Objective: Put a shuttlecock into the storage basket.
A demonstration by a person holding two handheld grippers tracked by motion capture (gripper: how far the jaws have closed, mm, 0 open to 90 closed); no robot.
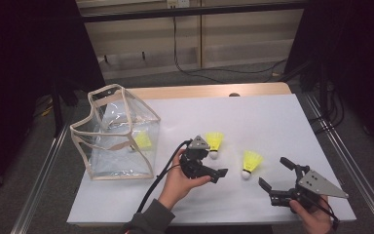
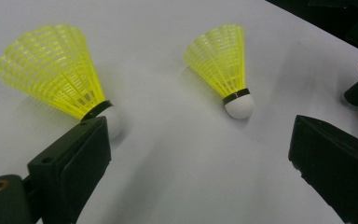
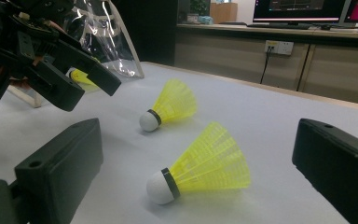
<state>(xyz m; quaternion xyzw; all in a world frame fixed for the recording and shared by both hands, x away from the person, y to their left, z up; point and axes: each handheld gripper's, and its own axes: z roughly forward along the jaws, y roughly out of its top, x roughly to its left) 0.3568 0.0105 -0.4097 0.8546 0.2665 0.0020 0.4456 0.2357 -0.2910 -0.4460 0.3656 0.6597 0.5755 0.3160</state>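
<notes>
1. Near shuttlecock point(image 1: 251, 163): yellow mesh skirt, white cork, black band; lying on its side on the white surface point(image 1: 272, 122), cork toward the person.
2. Far shuttlecock point(image 1: 214, 144): same make; on its side, near the first, cork likewise toward the person.

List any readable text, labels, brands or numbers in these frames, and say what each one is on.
None can be read.
Shuttlecocks: no print visible on skirt or cork.
Clear bag: no label visible.
Left gripper and right gripper: no markings visible.
Monitors at the back of the right gripper view: lit, content too blurred to read.
</notes>
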